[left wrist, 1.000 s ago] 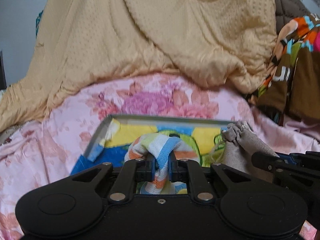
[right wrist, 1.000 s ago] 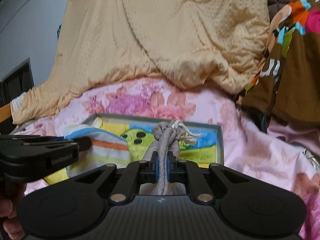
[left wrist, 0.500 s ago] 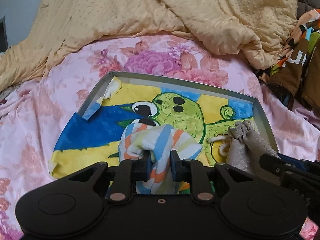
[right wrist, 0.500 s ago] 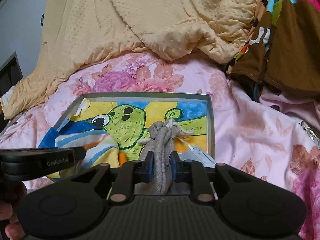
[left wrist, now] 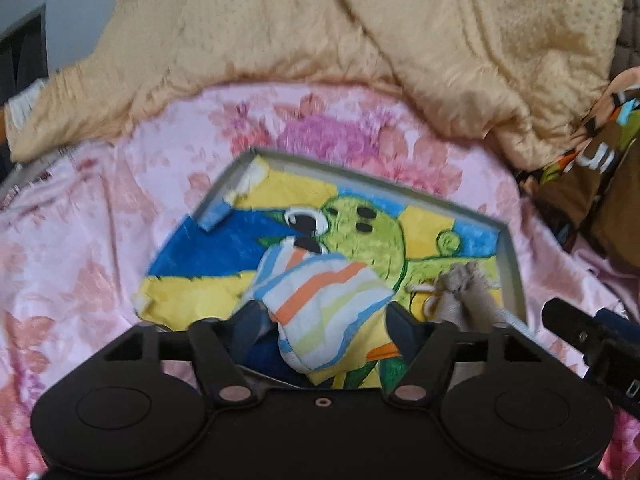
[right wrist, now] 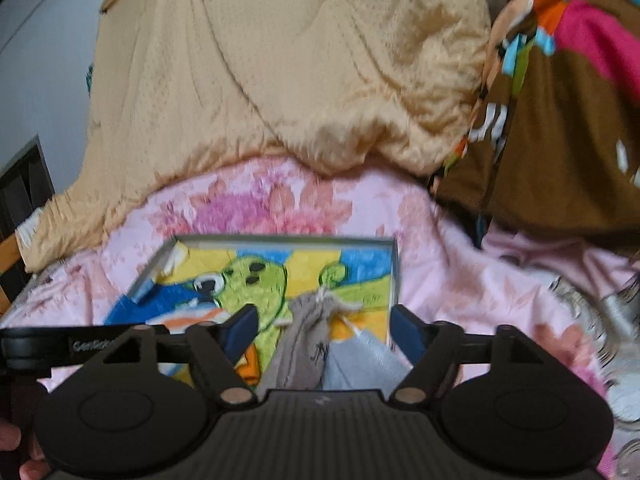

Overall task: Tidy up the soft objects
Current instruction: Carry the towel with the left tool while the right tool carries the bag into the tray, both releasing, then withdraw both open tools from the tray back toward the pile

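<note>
A striped cloth bundle (left wrist: pixel 320 304) lies in a shallow grey tray (left wrist: pixel 508 264) lined with a green cartoon picture. My left gripper (left wrist: pixel 324 328) is open, its fingers apart on either side of the bundle. A grey-beige drawstring pouch (right wrist: pixel 312 336) lies in the same tray (right wrist: pixel 394 276), next to a light grey cloth (right wrist: pixel 360 360). My right gripper (right wrist: pixel 324 328) is open around the pouch. The pouch also shows in the left wrist view (left wrist: pixel 464 292), right of the striped bundle.
The tray sits on a pink floral bedsheet (left wrist: pixel 100 248). A tan quilt (left wrist: pixel 320 40) is heaped behind it. A brown patterned blanket (right wrist: pixel 560 128) lies at the right. Shiny clutter (right wrist: pixel 612 320) sits at the far right edge.
Both grippers have opened and let go: the striped bundle and the pouch now rest in the tray. Both cameras have pulled back a little.
</note>
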